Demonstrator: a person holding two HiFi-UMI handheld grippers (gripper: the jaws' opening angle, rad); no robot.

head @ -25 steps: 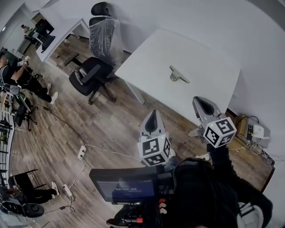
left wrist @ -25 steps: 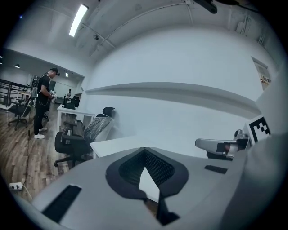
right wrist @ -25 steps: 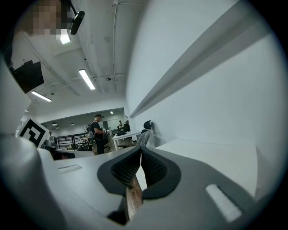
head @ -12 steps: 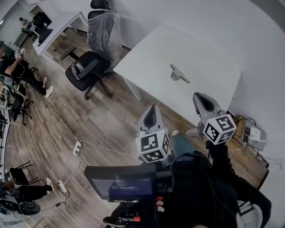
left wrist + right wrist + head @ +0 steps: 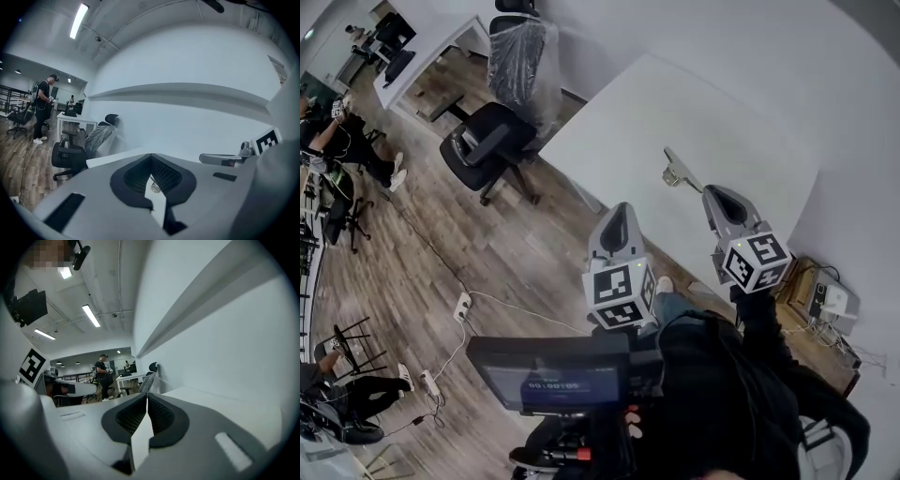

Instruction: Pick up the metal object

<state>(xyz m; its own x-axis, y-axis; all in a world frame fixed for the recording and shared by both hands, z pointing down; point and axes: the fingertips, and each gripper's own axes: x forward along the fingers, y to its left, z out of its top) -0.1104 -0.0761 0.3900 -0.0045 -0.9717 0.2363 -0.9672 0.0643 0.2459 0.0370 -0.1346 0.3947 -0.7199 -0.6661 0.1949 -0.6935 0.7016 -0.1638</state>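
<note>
The metal object (image 5: pixel 679 171) is lying on the white worktop (image 5: pixel 623 117) near its front edge, with bare surface all round it. The right gripper (image 5: pixel 713 193) is hovering near it, fingers pressed together and empty. The left gripper (image 5: pixel 619 214) is hanging at the front edge, fingers likewise closed on nothing. A chair (image 5: pixel 487 141) is standing off the left corner.

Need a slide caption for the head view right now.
Left gripper and right gripper, both shut and empty, point toward the metal object on the white table, neither holding it.
</note>
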